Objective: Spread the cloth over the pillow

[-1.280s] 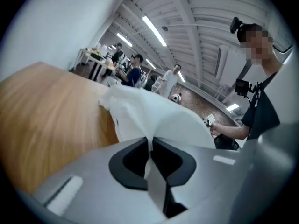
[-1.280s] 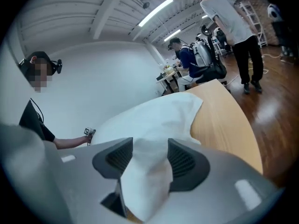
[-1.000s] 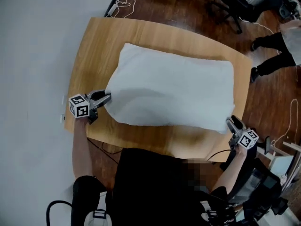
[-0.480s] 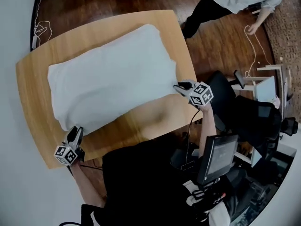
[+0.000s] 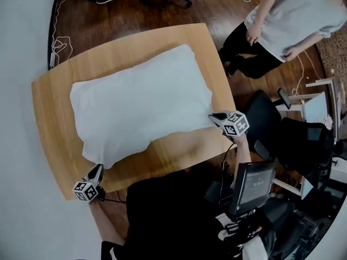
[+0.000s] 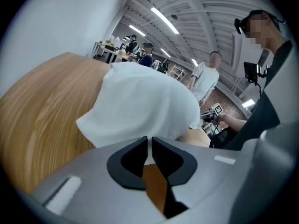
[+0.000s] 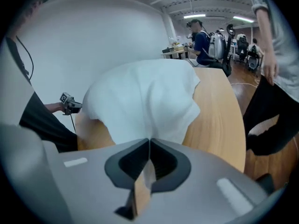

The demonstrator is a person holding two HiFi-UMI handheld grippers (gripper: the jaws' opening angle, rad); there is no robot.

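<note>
A white cloth point(image 5: 141, 107) lies over the bulging pillow on the wooden table point(image 5: 54, 129); the pillow itself is hidden under it. My left gripper point(image 5: 99, 170) is at the cloth's near left corner. In the left gripper view its jaws point(image 6: 150, 141) are closing, with a thin strip of the cloth point(image 6: 145, 106) pinched between them. My right gripper point(image 5: 212, 116) is at the near right corner. There it point(image 7: 149, 143) is shut on the edge of the cloth point(image 7: 140, 97).
A person in a grey top point(image 5: 293, 26) stands just past the table's right end. A monitor point(image 5: 252, 186) and a dark chair point(image 5: 271, 129) stand close to my right arm. Cables point(image 5: 62, 47) lie on the wooden floor beyond the table.
The head view has swung round the table. Both grippers have come to the cloth's near corners and their jaws have closed on it. The person in grey has come nearer.
</note>
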